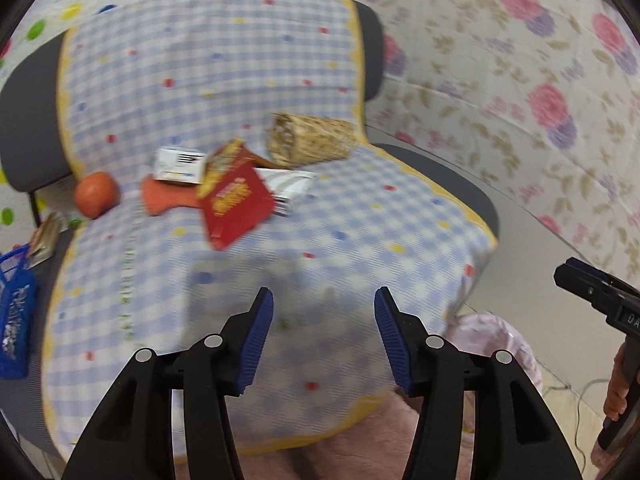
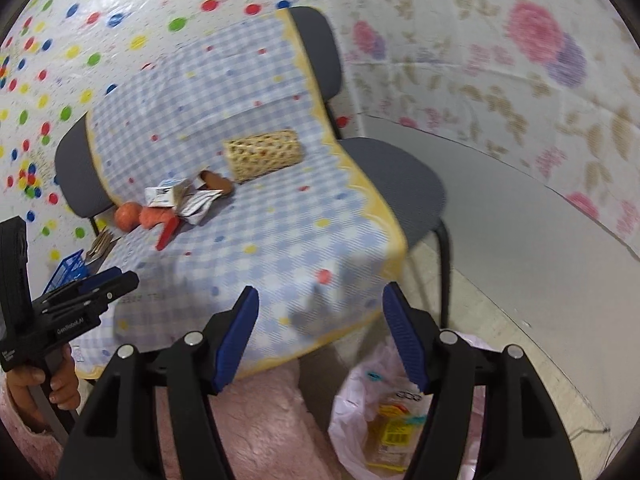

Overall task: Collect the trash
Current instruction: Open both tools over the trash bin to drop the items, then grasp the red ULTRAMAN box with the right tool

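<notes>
Trash lies in a heap on the checked cloth (image 1: 360, 220) that covers the chair: a red carton (image 1: 236, 204), a white box (image 1: 178, 166) and a striped white wrapper (image 1: 290, 184). My left gripper (image 1: 324, 300) hangs open over the cloth's near part, well short of the heap, with nothing between its pads. My right gripper (image 2: 320, 292) is open too and empty, over the cloth's front edge. Below it on the floor a pale pink trash bag (image 2: 360, 400) stands open with wrappers inside. Each view catches the other gripper at its edge: the right gripper (image 1: 568, 270) and the left gripper (image 2: 124, 278).
An orange fruit (image 1: 97, 194), an orange cloth (image 1: 160, 200) and a woven tube-shaped basket (image 1: 310, 140) also lie on the seat. A blue crate (image 1: 14, 312) stands on the floor at the left. Patterned sheets (image 2: 520, 80) line the walls behind. A pink fluffy sleeve (image 2: 256, 420) fills the foreground.
</notes>
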`<control>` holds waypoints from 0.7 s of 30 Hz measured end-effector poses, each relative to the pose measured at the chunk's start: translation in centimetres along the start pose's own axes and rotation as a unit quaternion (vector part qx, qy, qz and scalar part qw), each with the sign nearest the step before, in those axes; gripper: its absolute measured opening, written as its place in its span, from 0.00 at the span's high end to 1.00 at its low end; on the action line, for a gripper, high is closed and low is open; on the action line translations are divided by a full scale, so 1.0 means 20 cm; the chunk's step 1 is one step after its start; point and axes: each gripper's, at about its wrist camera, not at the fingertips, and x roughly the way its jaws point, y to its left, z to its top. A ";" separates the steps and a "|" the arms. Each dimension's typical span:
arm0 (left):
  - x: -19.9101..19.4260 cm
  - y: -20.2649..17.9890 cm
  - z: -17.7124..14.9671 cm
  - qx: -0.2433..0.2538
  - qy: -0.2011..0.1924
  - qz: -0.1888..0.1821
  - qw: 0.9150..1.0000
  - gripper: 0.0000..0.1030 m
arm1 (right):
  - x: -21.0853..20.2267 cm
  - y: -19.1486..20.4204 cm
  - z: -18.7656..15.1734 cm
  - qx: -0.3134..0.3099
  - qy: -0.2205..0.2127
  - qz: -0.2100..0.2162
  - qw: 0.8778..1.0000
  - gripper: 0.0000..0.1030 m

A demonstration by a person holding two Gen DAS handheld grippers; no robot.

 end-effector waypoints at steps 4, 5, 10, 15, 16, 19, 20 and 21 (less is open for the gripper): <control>-0.03 0.19 0.05 -0.027 -0.009 0.045 0.999 0.44 | 0.11 0.18 0.10 -0.037 0.007 0.035 0.999 0.38; -0.04 0.23 0.06 -0.033 -0.010 0.056 0.998 0.40 | 0.14 0.23 0.13 -0.045 0.008 0.042 0.998 0.38; -0.05 0.44 0.13 -0.059 -0.014 0.111 0.992 0.31 | 0.32 0.45 0.27 -0.079 0.013 0.083 0.993 0.38; -0.03 0.63 0.19 -0.082 -0.017 0.151 0.985 0.22 | 0.52 0.65 0.38 -0.101 0.025 0.119 0.987 0.47; -0.03 0.66 0.19 -0.086 -0.016 0.154 0.984 0.22 | 0.57 0.68 0.41 -0.108 0.029 0.127 0.986 0.52; 0.01 0.74 0.21 -0.098 -0.010 0.163 0.982 0.22 | 0.73 0.76 0.48 -0.118 0.044 0.137 0.983 0.62; 0.02 0.77 0.21 -0.102 -0.007 0.165 0.981 0.22 | 0.79 0.78 0.50 -0.117 0.052 0.138 0.982 0.63; 0.03 0.78 0.22 -0.104 -0.005 0.166 0.981 0.22 | 0.84 0.79 0.51 -0.115 0.058 0.140 0.982 0.65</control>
